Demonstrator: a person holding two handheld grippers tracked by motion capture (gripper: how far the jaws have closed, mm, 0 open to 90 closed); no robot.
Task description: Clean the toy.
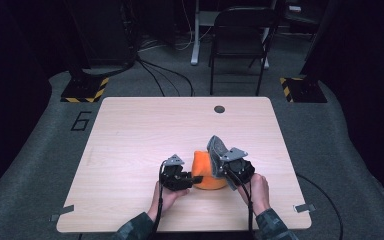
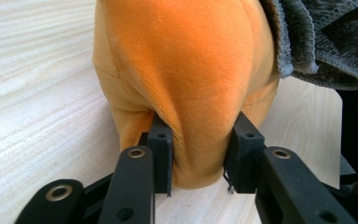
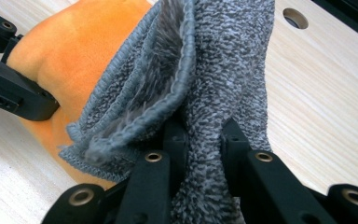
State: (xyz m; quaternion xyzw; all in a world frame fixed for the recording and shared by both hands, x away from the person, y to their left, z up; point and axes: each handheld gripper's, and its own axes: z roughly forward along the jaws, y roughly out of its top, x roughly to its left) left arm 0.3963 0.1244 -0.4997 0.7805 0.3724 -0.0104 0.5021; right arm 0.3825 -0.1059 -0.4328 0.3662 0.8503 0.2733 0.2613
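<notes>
At the near edge of a pale wooden desk [image 1: 130, 130], two forearms in dark patterned sleeves come in from below, each hand holding a black tool with a trailing cable. The left hand [image 1: 164, 197] lies low on the desk, its left tongs [image 1: 196, 178] pointing sideways toward the middle. The left gripper view shows these tongs [image 2: 199, 156] with their two black jaws set on either side of a fold at the bottom of an orange plush item [image 2: 186, 70]; the fabric bulges between them and the pads press into it, so they are pinching the plush.

The right hand [image 1: 260, 192] is raised a little higher, angled up and inward. Its right tongs [image 1: 219, 159] are pressed closely together on a grey knitted cloth [image 1: 218, 148]. In the right gripper view, these tongs [image 3: 204, 140] clamp a thick band of the cloth [image 3: 223, 70], which stands up from the jaws and folds over, showing a fuzzier inner face and a stitched hem. It may be a sock or a small towel; the picture is too close to tell.

The orange plush item [image 1: 206, 172] sits on the desk between the two hands, with the grey cloth touching its right side and rising above it.

Farther off, the desk has a small round hole [image 1: 219, 109] near its back edge. Beyond it, a dark folding chair [image 1: 240, 40] stands on grey floor.
</notes>
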